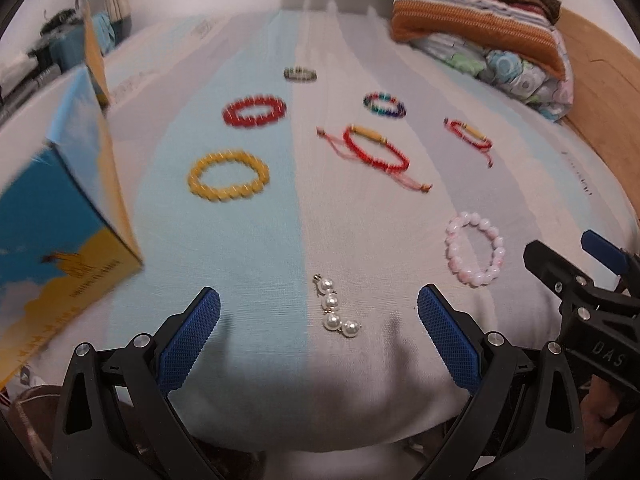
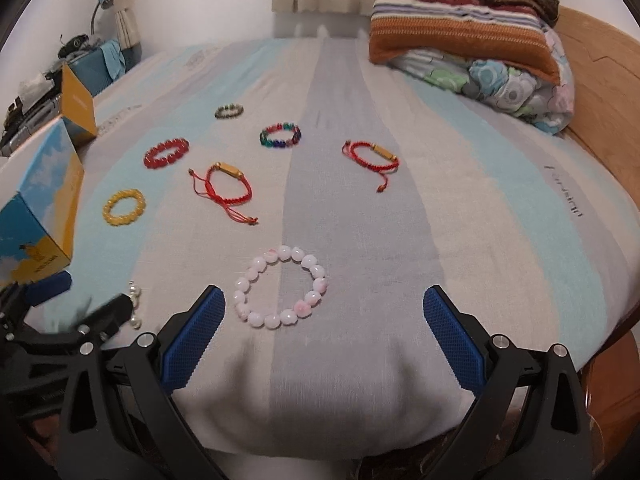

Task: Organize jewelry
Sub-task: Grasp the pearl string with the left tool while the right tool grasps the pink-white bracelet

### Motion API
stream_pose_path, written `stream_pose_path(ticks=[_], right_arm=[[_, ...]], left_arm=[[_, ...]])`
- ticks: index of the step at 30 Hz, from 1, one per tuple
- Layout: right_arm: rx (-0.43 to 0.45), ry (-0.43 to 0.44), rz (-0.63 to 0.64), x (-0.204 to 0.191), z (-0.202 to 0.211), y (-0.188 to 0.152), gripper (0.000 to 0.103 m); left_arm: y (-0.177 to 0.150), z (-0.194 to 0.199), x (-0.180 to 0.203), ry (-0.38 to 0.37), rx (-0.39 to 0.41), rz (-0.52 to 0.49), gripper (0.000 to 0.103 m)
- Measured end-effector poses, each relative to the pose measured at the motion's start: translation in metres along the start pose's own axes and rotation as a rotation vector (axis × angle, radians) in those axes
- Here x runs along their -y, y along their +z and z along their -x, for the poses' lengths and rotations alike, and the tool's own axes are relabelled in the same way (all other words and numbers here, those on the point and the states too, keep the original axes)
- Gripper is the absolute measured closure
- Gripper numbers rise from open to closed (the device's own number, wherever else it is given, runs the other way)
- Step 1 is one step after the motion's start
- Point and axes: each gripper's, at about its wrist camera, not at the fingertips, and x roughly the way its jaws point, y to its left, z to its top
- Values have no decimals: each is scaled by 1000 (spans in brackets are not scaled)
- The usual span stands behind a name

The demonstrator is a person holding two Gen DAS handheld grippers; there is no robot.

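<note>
Several bracelets lie spread on a striped bedsheet. A short white pearl piece [image 1: 335, 312] rests just ahead of my left gripper [image 1: 319, 316], which is open and empty. The pink bead bracelet [image 2: 280, 286] lies just ahead of my open, empty right gripper [image 2: 324, 312], toward its left finger. Farther off are a yellow bead bracelet [image 1: 228, 175], a red bead bracelet [image 1: 254, 111], two red cord bracelets [image 1: 374, 148] [image 1: 469, 134], a multicolour one [image 1: 384, 105] and a small dark one [image 1: 300, 74]. A blue and yellow open box [image 1: 60, 208] stands at the left.
Folded blankets and a floral quilt [image 2: 472, 44] are piled at the bed's far right by a wooden headboard [image 2: 596, 80]. A bedside shelf with clutter [image 2: 36, 92] and a lamp stands far left. The right gripper [image 1: 584, 284] shows at the left wrist view's right edge.
</note>
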Motion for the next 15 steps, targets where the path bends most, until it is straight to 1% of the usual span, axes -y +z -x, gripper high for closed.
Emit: stream_pose_path(ticks=[2,4,7,9,12,15], right_arm=[[-15,-10,15,-1,-12,5,7],[-41,5,32,-4,-25,10,7],[-78,0,60,-9,-43,11,7],[-117,25,65,-13,-53,11,8],[-158,24,82,-18,-66,9,8],[-200,70,59,-17,-78,8,13]], left_arm=[[1,-14,-1,3,-33,17,7],[0,-22,0,8,-48,18,7],[-2,-34,8,43,-67,-20,7],[-4,-36,12,57,-63,-39,7],[-4,-38,13,58,-61,-44,7],[-4,-37,12,52,-62,-42,12]])
